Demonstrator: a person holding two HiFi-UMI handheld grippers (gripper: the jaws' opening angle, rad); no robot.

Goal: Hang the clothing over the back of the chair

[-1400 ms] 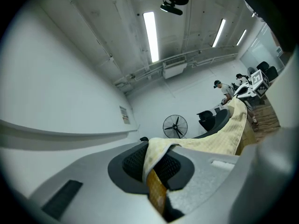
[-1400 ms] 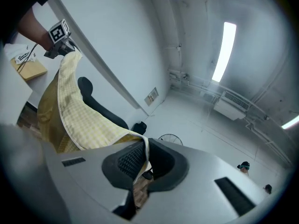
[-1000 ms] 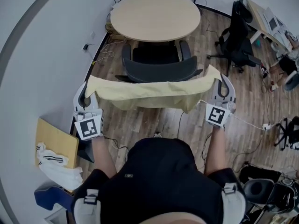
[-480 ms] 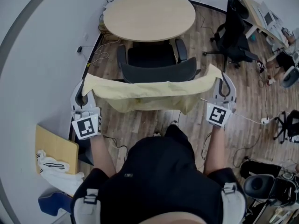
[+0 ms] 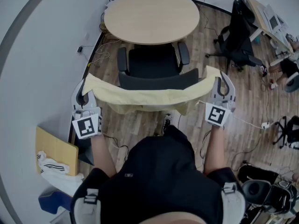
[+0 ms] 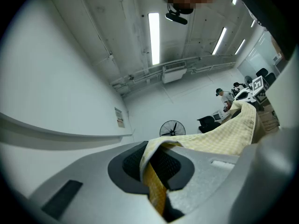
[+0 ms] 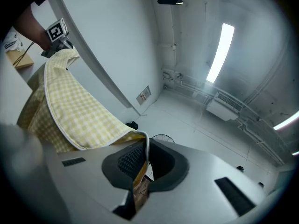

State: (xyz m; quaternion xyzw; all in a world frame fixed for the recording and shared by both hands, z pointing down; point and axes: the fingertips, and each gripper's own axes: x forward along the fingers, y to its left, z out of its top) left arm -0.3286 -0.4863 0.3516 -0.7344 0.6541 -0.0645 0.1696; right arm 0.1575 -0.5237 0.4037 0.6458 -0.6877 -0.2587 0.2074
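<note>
Chair [image 5: 154, 64]: lower back and base hidden behind clothing [image 5: 149, 96].
Clothing: garment type unreadable; both corners vanish inside left gripper [image 5: 84, 90] and right gripper [image 5: 223, 83].
Desk [image 5: 268, 13]: cut off at right edge; items on it too small to tell.

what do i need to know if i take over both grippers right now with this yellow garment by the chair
Left gripper: shut on one end of the pale yellow checked fabric garment.
Right gripper: shut on its other end.
The garment hangs stretched between them, on the person's side of the backrest of the black office chair, which faces the round wooden table. Whether cloth and backrest touch cannot be told.
Done: garment lifted and spread wide.
Left: carry it over the backrest's top, lower it so it drapes, then probably open both jaws.
</note>
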